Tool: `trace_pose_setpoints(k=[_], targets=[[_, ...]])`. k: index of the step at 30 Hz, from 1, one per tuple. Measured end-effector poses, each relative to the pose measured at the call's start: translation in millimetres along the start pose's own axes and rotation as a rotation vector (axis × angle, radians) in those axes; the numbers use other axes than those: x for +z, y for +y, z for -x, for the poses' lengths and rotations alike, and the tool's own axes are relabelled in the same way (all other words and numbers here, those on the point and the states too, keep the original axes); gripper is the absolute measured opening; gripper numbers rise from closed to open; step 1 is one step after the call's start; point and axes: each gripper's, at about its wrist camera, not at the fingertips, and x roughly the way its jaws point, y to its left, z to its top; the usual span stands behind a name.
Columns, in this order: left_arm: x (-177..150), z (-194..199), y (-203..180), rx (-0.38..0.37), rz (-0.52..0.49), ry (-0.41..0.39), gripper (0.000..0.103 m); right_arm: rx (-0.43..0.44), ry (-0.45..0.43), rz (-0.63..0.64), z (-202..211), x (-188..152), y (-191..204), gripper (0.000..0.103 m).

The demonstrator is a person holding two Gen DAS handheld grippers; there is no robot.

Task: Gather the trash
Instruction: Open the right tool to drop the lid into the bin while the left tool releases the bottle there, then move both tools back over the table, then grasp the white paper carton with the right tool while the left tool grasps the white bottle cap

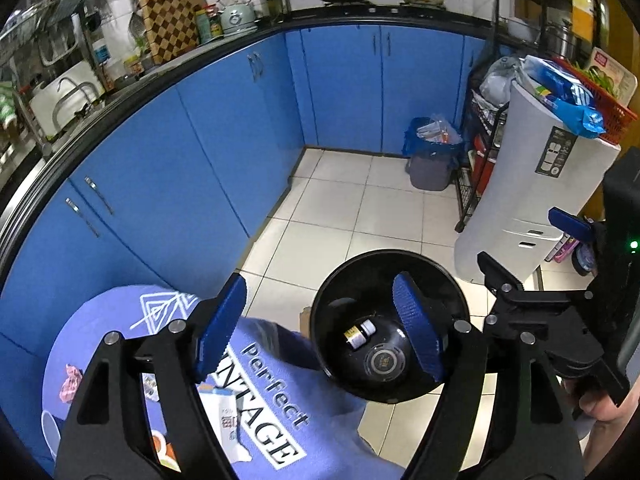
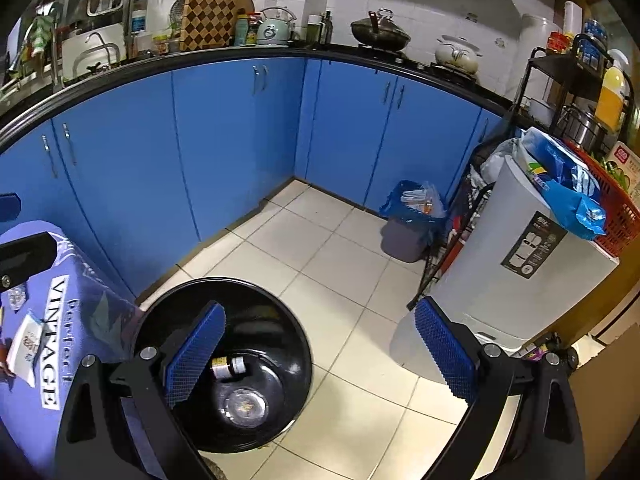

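Observation:
A black round bin [image 1: 320,312] stands on the tiled floor beside a table covered with a purple cloth [image 1: 272,392]. A small dark bottle with a white cap [image 1: 360,334] lies at the bin's bottom, seen as the bottle [image 2: 228,366] inside the bin [image 2: 298,336] from the right wrist. My left gripper [image 1: 320,332] is open above the table edge and the bin, holding nothing. My right gripper [image 2: 320,354] is open above the bin's right side, also holding nothing. On the cloth lie a torn white wrapper [image 1: 226,416], a pink crumpled scrap [image 1: 70,384] and an orange piece [image 1: 164,448].
A grey waste bin with a blue liner [image 1: 430,160] stands full in the far corner by the blue cabinets [image 1: 168,168]. A white appliance [image 1: 532,184] topped by a red basket and a wire rack [image 1: 480,140] fill the right side. A hand [image 1: 600,408] holds the right gripper.

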Motion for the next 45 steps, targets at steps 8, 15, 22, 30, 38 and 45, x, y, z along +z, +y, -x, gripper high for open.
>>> trace_pose_setpoints(k=[8, 15, 22, 30, 38, 45], targets=[[-32, 20, 46, 0.06, 0.097, 0.017, 0.076, 0.131, 0.01, 0.032, 19, -4, 42, 0.093], [-85, 45, 107, 0.145, 0.199, 0.042, 0.076, 0.311, 0.042, 0.112, 41, -10, 116, 0.093], [-146, 65, 178, 0.184, 0.331, 0.094, 0.076, 0.406, 0.062, 0.223, 58, -23, 190, 0.093], [-204, 63, 212, 0.154, 0.407, 0.154, 0.076, 0.421, 0.122, 0.278, 50, -34, 242, 0.093], [-234, 33, 210, 0.098, 0.423, 0.229, 0.076, 0.377, 0.174, 0.297, 27, -40, 262, 0.093], [-234, 13, 204, 0.074, 0.396, 0.254, 0.076, 0.405, 0.227, 0.252, 10, -40, 265, 0.093]])
